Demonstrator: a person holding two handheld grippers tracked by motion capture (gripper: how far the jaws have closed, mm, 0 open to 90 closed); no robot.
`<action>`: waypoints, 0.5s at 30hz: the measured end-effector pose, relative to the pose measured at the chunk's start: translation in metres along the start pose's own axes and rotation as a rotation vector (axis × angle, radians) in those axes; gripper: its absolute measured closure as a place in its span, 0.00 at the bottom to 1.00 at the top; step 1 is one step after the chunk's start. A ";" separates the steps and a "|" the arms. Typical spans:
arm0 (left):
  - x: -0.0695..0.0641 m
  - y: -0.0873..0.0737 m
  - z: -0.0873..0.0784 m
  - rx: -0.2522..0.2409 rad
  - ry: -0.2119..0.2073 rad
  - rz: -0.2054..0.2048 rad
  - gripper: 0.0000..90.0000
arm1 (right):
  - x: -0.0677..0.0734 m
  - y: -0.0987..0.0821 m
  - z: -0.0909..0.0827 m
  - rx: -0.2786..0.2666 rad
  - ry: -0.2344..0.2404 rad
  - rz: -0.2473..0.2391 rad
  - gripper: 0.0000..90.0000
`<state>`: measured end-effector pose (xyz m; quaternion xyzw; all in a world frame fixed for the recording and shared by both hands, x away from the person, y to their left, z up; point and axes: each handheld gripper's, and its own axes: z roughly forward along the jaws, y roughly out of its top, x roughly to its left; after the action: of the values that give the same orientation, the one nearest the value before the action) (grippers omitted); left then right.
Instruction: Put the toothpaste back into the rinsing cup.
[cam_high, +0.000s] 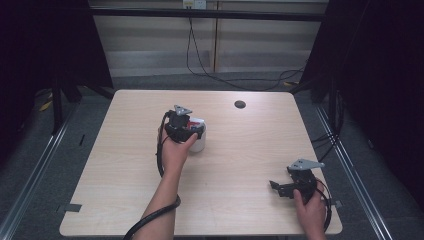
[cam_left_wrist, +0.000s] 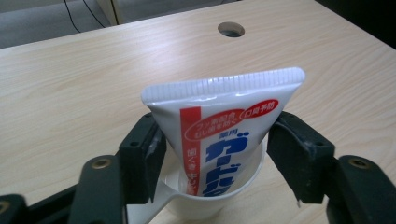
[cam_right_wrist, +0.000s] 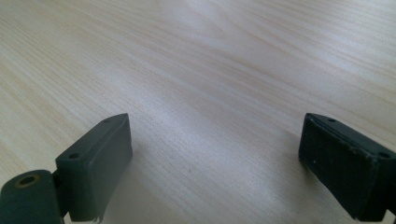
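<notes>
A white toothpaste tube (cam_left_wrist: 219, 135) with red and blue print stands crimped end up in a white cup (cam_left_wrist: 205, 205). My left gripper (cam_left_wrist: 215, 158) has its jaws against both sides of the tube, just above the cup's rim, shut on it. From the high view, that left gripper (cam_high: 182, 124) is held over the cup (cam_high: 199, 145) near the table's middle, and the tube's top (cam_high: 196, 121) peeks out beside it. My right gripper (cam_high: 281, 188) rests low near the table's front right corner. The right gripper (cam_right_wrist: 215, 163) is open over bare wood.
The light wooden table (cam_high: 240, 150) has a round cable hole (cam_high: 240, 104) near its far edge, also ahead of the tube in the left gripper view (cam_left_wrist: 230, 29). Cables lie on the floor beyond the table, and metal rails run along both sides.
</notes>
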<state>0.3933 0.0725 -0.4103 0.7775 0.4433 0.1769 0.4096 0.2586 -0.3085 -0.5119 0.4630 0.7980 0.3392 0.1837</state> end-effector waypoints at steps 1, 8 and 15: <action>0.000 0.001 -0.001 0.007 0.000 0.001 0.40 | 0.000 0.000 0.000 -0.001 0.001 0.000 0.10; 0.000 0.003 -0.004 0.003 -0.002 -0.011 0.35 | 0.000 0.000 0.000 0.000 0.000 0.001 0.10; 0.001 0.002 -0.005 0.004 -0.015 -0.007 0.32 | 0.000 0.000 0.000 -0.001 0.001 0.000 0.10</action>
<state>0.3917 0.0757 -0.4061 0.7779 0.4433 0.1688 0.4122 0.2586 -0.3085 -0.5119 0.4627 0.7980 0.3397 0.1838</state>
